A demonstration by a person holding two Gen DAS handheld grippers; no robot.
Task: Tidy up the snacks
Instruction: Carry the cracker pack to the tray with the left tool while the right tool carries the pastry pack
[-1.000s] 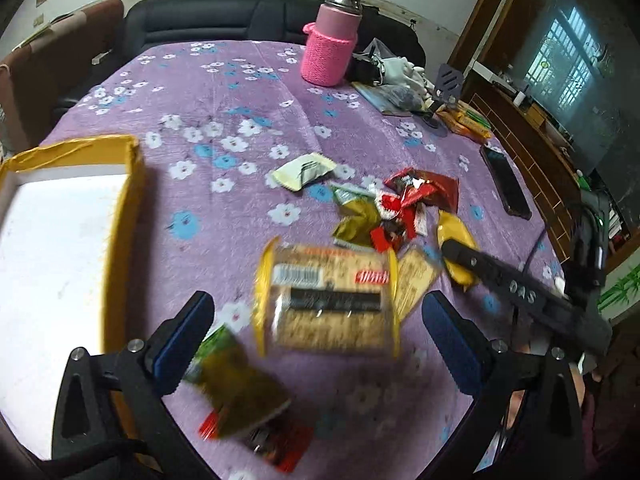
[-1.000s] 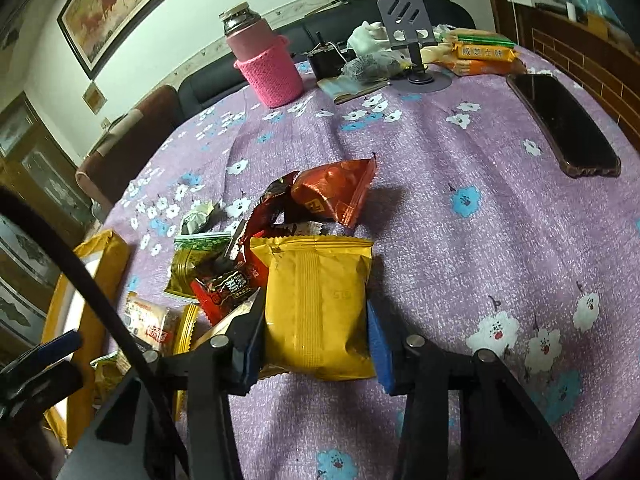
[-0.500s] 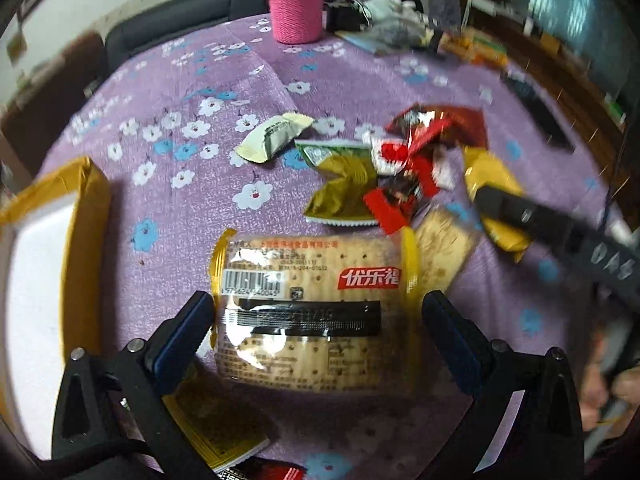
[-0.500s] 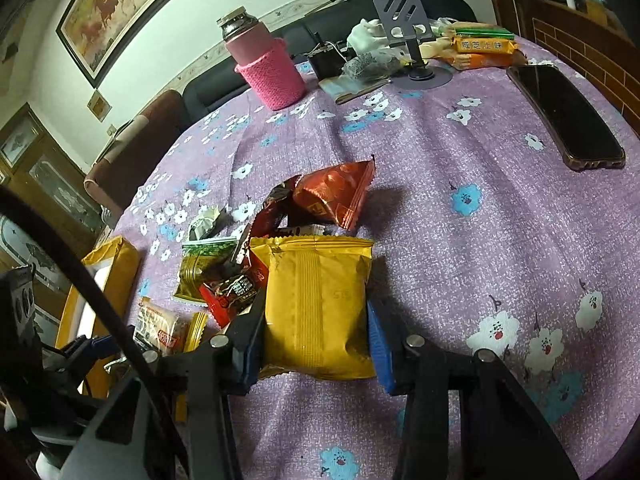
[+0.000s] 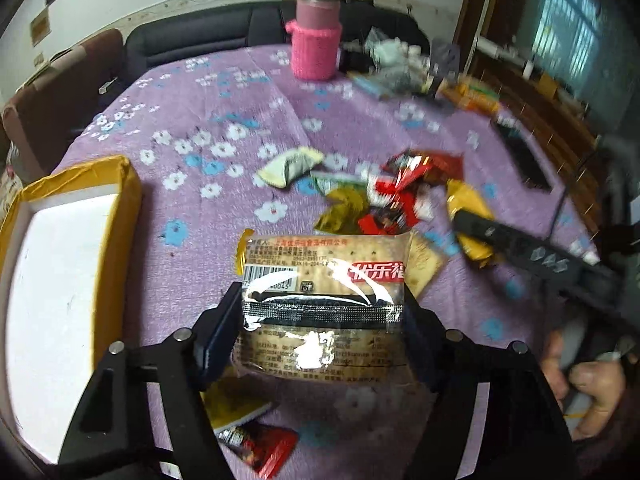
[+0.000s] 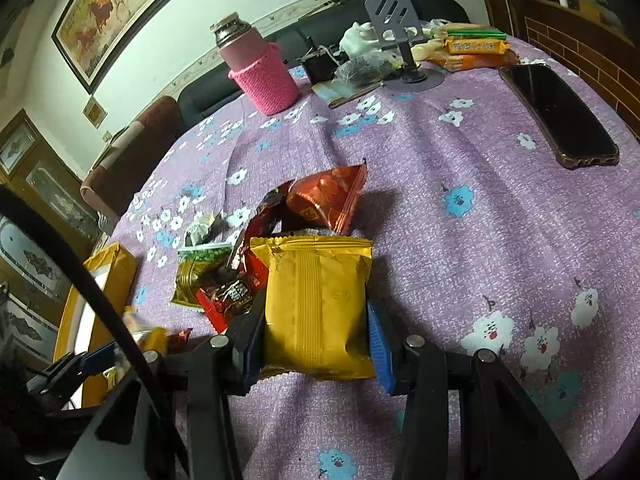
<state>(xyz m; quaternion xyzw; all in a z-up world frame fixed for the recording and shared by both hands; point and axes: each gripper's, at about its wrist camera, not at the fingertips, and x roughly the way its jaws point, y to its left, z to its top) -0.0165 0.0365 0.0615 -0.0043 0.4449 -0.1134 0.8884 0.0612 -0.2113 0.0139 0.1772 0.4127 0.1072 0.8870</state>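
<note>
Now a cracker packet (image 5: 324, 300) is clamped between the jaws of the left gripper (image 5: 324, 320), its clear wrapper pressed on both sides by the dark pads. Just beyond the packet, ahead of the jaws, a heap of small snack wrappers (image 5: 384, 204) is seen on the purple flowered tablecloth (image 5: 224, 92) (the far part of this view is blurred). A pale wrapper (image 5: 290, 166) is set apart from the heap, further ahead and slightly left. To the left of the jaws a yellow-rimmed box (image 5: 128, 184) with a white inside is found, and below the jaws a red wrapper (image 5: 264, 454) lies beside a yellow one (image 5: 232, 410). Far ahead a pink-sleeved flask (image 5: 316, 46) is stood upright.

A yellow snack bag (image 6: 318, 308) is gripped between the jaws of the right gripper (image 6: 316, 344), the blue pads closed against its two sides. Directly ahead of these jaws an orange-red bag (image 6: 328, 198) is propped, and ahead to the left a green-gold packet (image 6: 196, 274) and red wrappers (image 6: 230, 298) are piled. Well off to the right a dark phone (image 6: 558, 114) lies flat. A phone stand (image 6: 400, 36) is placed far ahead.
</note>
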